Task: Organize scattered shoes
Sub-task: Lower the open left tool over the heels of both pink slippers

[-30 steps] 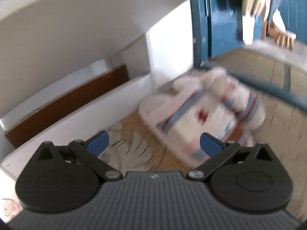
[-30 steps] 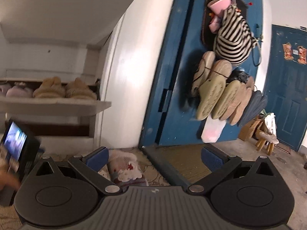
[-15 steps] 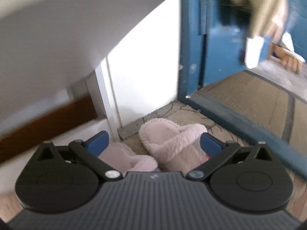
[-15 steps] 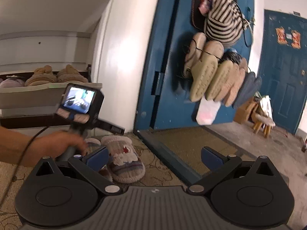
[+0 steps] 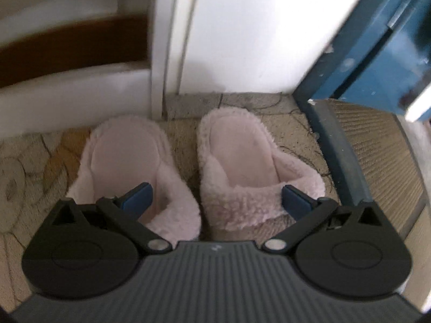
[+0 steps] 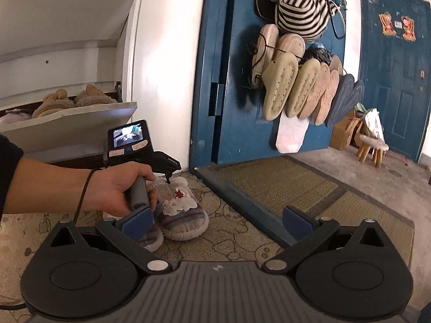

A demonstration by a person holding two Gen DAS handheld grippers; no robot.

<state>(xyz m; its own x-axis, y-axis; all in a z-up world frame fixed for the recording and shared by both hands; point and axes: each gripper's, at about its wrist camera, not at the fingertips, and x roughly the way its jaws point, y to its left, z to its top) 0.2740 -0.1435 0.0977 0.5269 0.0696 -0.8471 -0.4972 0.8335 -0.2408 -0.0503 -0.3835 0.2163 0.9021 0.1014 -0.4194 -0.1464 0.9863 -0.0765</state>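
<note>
Our left gripper (image 5: 215, 197) gapes wide over two slippers (image 5: 256, 172) at 12 o'clock; right gripper (image 6: 218, 216) wide, empty

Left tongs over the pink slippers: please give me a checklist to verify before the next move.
1. Left tongs open: ok, both blue pads stand wide apart.
2. Nothing held yet: ok, the pads are bare.
3. Target centred: not ok. One pad overlaps the left slipper, the other sits by the right slipper, so the tongs straddle both.
4. Slippers apart: ok at the heels, a strip of floor shows between them; near the tongs, cannot tell.
5. Height above the slippers: cannot tell.
6. Right tongs out of the way: ok, open and empty.
</note>
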